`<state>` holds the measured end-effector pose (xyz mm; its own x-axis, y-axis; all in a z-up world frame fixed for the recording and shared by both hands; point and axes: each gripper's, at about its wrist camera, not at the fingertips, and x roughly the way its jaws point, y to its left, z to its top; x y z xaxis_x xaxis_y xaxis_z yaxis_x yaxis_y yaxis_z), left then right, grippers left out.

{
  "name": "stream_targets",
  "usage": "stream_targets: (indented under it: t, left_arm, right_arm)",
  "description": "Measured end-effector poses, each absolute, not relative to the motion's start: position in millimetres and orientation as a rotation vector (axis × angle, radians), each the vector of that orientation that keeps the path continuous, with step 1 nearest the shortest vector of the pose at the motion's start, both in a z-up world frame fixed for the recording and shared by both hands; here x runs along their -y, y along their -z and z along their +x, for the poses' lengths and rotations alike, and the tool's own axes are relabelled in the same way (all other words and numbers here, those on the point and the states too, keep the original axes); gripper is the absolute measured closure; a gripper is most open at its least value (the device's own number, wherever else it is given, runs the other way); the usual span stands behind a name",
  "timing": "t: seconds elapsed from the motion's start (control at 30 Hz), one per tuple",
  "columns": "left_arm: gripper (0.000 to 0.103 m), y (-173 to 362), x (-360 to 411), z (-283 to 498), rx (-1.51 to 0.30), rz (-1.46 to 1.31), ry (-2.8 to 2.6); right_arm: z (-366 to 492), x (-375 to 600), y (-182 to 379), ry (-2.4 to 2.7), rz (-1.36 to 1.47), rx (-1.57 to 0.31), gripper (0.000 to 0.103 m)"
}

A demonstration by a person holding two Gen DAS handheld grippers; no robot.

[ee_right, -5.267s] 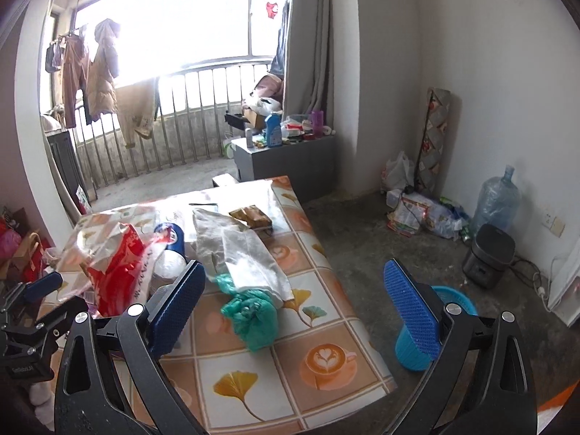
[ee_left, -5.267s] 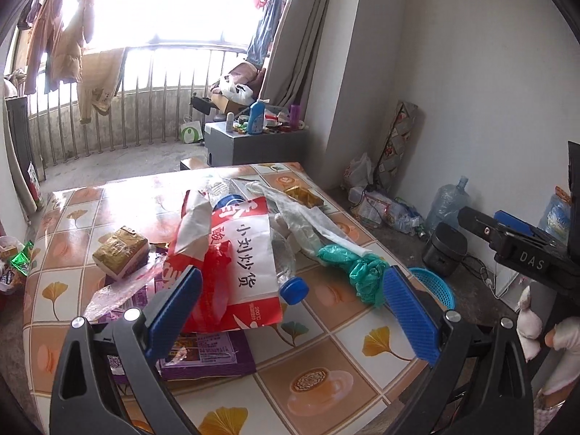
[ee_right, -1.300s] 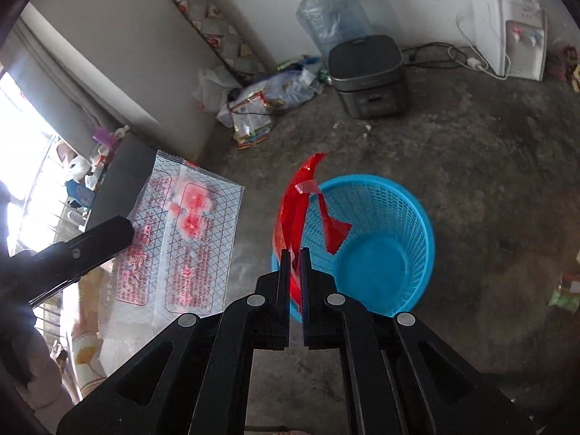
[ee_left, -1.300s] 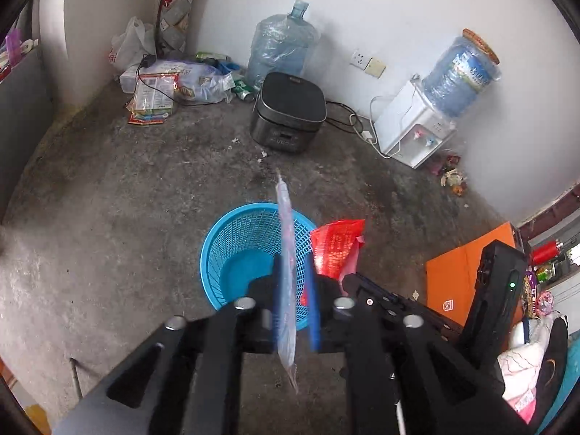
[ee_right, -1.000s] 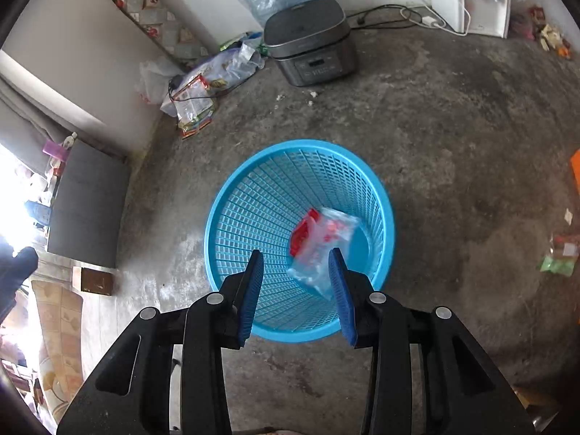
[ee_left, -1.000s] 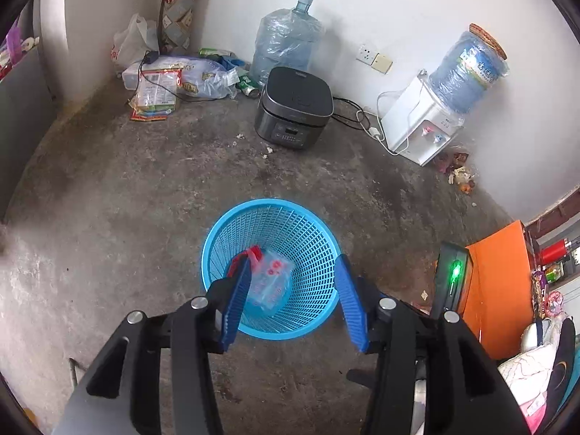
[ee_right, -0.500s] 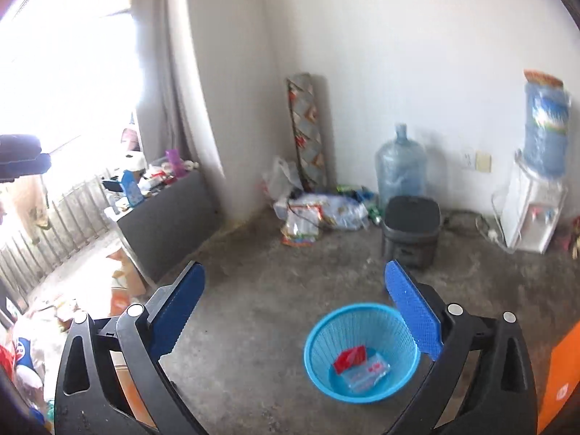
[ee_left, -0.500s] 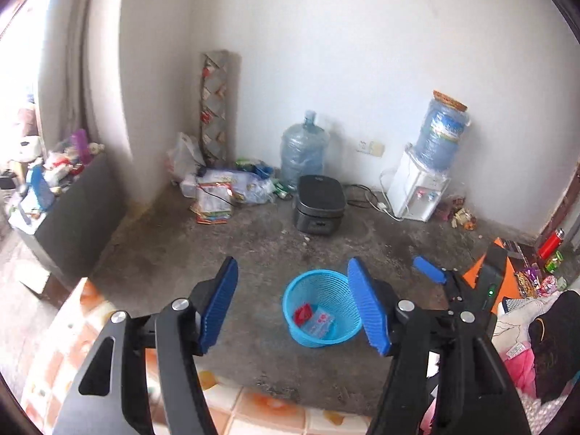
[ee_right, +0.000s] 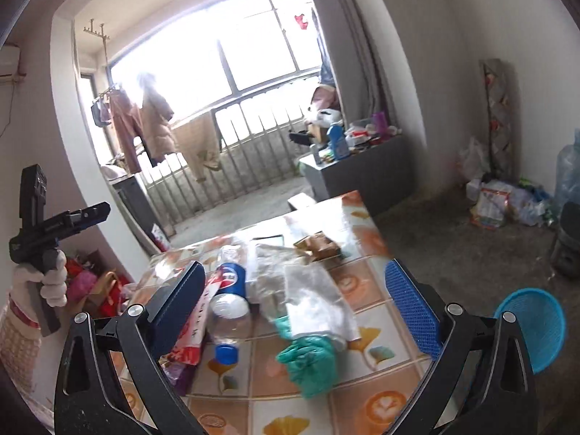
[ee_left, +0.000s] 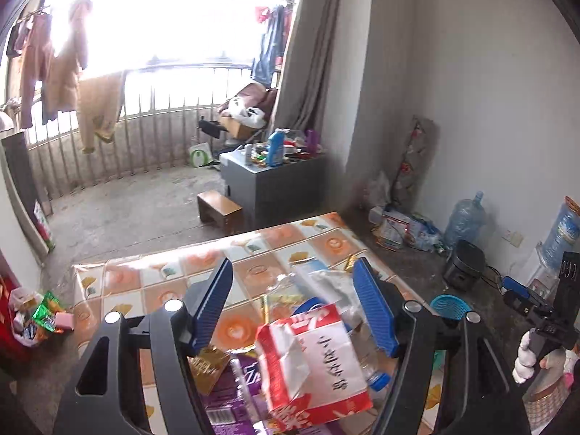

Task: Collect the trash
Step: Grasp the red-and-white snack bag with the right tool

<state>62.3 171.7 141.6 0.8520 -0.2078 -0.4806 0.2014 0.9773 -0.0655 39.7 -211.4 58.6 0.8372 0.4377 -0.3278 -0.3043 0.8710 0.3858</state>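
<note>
Left wrist view: the left gripper [ee_left: 293, 308] is spread wide and empty above the table [ee_left: 275, 239], with the red-white bag [ee_left: 311, 359] just below and between its fingers, a gold packet [ee_left: 206, 364] at lower left and the basket [ee_left: 449, 304] beyond the right finger. Risk: the bag overlaps a bottle [ee_left: 369, 362], so a pinch may drag both. Right wrist view: the right gripper [ee_right: 297, 308] is likewise agape and empty over the green glove [ee_right: 308, 362] and clear plastic [ee_right: 315, 297]; the basket [ee_right: 536, 330] is off to the right, on the floor. Risk: thin film slips or snags neighbouring litter off the table edge.

blue basket [ee_left: 450, 306] half hidden, purple packet [ee_left: 232, 398] cut off
</note>
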Motion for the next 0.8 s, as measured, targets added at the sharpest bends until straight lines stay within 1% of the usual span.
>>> stream_targets:
  t: [0.13, 0.17, 0.33, 0.4, 0.5, 0.8]
  left_arm:
    - [0.036, -91, -214, 46, -0.599, -0.108, 0.160]
    - [0.038, -79, -216, 47, -0.621, -0.125, 0.157]
    - [0.050, -26, -205, 67, -0.732, -0.134, 0.182]
    - [0.057, -9, -202, 81, -0.769, -0.128, 0.186]
    - [0.062, 11, -202, 95, -0.822, -0.118, 0.202]
    - [0.064, 38, -206, 105, -0.905, -0.130, 0.276]
  right_arm:
    - [52, 157, -42, -0.586, 0.383, -0.574, 0.017]
    - [56, 145, -38, -0.619, 0.399, -0.618, 0.019]
    - [71, 94, -17, -0.709, 0.442, -0.800, 0.020]
    - [78, 81, -11, -0.716, 0.454, -0.853, 0.020]
    - [91, 68, -3, -0.712, 0.477, -0.919, 0.020]
    - [100, 46, -13, -0.725, 0.461, -0.973, 0.020]
